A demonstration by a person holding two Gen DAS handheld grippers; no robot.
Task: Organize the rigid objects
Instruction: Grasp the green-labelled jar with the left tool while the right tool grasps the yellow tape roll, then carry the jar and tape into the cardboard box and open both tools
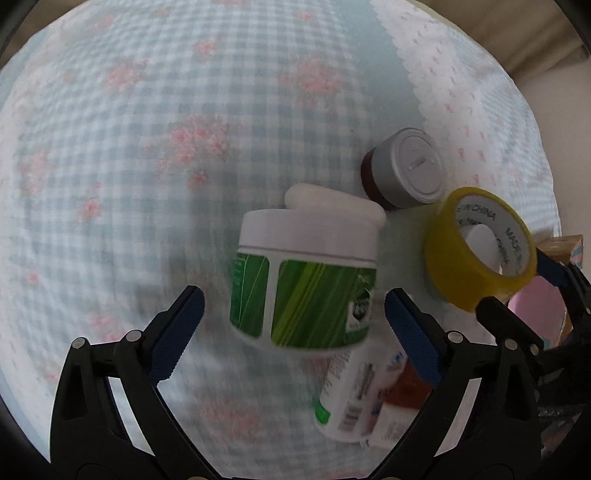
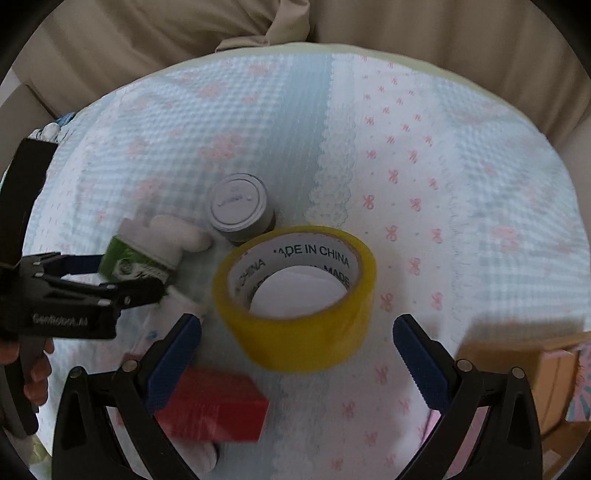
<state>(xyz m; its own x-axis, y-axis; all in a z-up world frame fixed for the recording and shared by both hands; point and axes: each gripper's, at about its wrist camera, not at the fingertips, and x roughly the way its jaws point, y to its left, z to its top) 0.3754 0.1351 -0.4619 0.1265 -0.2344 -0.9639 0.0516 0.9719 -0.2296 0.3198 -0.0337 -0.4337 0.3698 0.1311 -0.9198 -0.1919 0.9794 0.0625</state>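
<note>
A green-labelled jar with a white lid [image 1: 306, 277] stands between the open fingers of my left gripper [image 1: 295, 336], which do not touch it; it also shows in the right wrist view [image 2: 140, 251]. A yellow tape roll [image 2: 295, 295] lies between the open fingers of my right gripper [image 2: 299, 362], also untouched; it also shows in the left wrist view [image 1: 480, 247]. A small dark jar with a silver lid [image 2: 240, 206] stands behind the roll. A white oblong object [image 1: 332, 201] lies behind the green jar. A white bottle [image 1: 351, 395] lies below it.
A red box [image 2: 218, 410] lies by my right gripper's left finger. Everything rests on a blue checked, pink-flowered cloth [image 2: 443, 184]. A cardboard box [image 2: 524, 369] stands at the right edge. Beige fabric [image 2: 184, 33] lies behind.
</note>
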